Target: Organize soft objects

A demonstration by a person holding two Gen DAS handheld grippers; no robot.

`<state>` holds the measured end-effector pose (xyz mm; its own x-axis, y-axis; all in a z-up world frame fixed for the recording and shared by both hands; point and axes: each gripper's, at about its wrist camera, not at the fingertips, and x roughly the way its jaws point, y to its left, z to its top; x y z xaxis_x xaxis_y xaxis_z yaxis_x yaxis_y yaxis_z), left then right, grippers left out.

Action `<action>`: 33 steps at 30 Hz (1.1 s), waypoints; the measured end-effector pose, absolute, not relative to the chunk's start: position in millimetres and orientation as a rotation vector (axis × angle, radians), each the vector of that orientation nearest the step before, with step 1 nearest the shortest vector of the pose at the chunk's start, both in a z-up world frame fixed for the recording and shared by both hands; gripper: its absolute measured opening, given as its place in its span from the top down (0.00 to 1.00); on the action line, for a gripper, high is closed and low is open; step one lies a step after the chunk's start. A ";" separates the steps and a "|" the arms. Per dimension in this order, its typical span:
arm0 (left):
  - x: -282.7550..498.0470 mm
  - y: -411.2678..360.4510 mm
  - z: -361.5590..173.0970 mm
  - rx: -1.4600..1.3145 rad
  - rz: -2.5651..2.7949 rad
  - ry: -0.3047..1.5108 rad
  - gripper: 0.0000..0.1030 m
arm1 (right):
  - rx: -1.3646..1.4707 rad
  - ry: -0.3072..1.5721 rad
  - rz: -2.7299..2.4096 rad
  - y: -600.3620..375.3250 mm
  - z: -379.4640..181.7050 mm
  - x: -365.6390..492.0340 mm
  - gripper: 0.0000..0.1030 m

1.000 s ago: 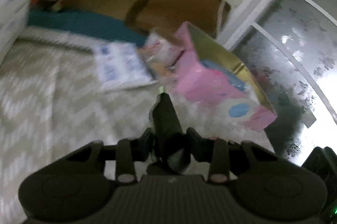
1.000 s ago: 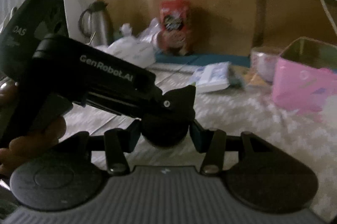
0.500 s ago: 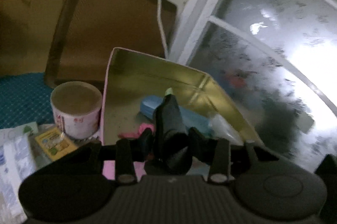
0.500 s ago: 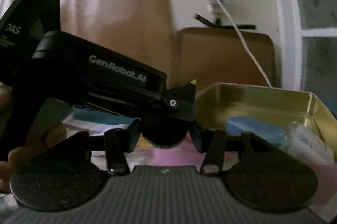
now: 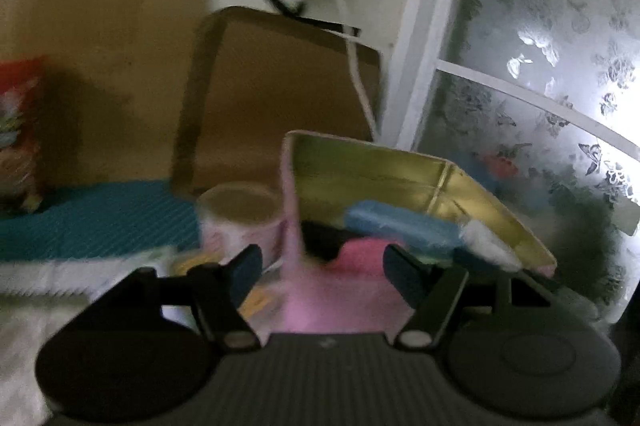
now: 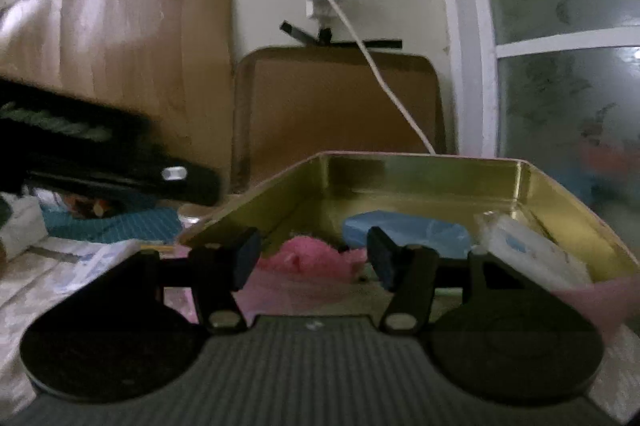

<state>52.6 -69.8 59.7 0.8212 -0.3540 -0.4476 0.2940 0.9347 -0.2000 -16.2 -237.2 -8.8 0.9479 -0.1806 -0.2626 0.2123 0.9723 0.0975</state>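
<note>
A pink tin box with a gold inside (image 5: 400,169) (image 6: 420,177) stands on the patterned cloth. In it lie a pink fluffy thing (image 5: 364,254) (image 6: 312,258), a blue soft pack (image 5: 400,226) (image 6: 404,230), a white pack (image 5: 486,240) (image 6: 528,250) and a dark object (image 5: 320,238). My left gripper (image 5: 322,270) is open and empty just in front of the box's near wall. My right gripper (image 6: 314,258) is open and empty at the box's near edge. The left gripper's black body (image 6: 100,153) shows at the left of the right wrist view.
A paper cup (image 5: 240,222) stands left of the box on a teal mat (image 5: 92,222). A brown tray (image 6: 336,109) leans on the wall behind, with a white cable (image 6: 380,77) hanging over it. A frosted window (image 5: 540,97) is to the right. A red snack bag (image 5: 18,133) is at far left.
Both grippers have opened and let go of the dark object they held; it now lies in the box. The left gripper has pulled back toward the left.
</note>
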 end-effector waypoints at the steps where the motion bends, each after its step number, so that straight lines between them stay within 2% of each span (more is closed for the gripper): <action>1: 46.4 -57.0 55.9 -0.134 -0.329 0.505 0.33 | 0.123 0.244 -0.199 -232.7 -8.5 -21.8 0.41; 7: 15.6 24.5 17.3 -0.192 -0.128 0.593 0.33 | 0.082 0.224 -0.077 -191.8 -7.0 -37.3 0.41; 13: 0.1 72.1 -5.2 -0.231 0.018 0.615 0.33 | 0.043 0.356 0.143 -142.8 -8.2 -9.6 0.43; 22: -9.0 103.9 -6.3 -0.423 -0.003 0.545 0.33 | 0.074 0.566 0.192 -124.7 -10.3 69.7 0.43; 24: -9.8 107.8 -8.7 -0.448 -0.009 0.542 0.33 | 0.149 0.614 0.198 -130.2 -16.7 81.4 0.54; 31: -12.3 111.5 -8.0 -0.493 -0.044 0.531 0.32 | 0.334 0.697 0.362 -125.0 -19.2 58.8 0.54; 33: -15.0 116.4 -8.3 -0.523 -0.060 0.523 0.30 | 0.273 0.686 0.412 -110.9 -15.2 41.0 0.55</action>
<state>-15.0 116.4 -8.3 0.8678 -0.1852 -0.4610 -0.0760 0.8675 -0.4917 41.0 -110.9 -15.2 0.6983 0.4531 -0.5542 -0.2765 0.8848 0.3749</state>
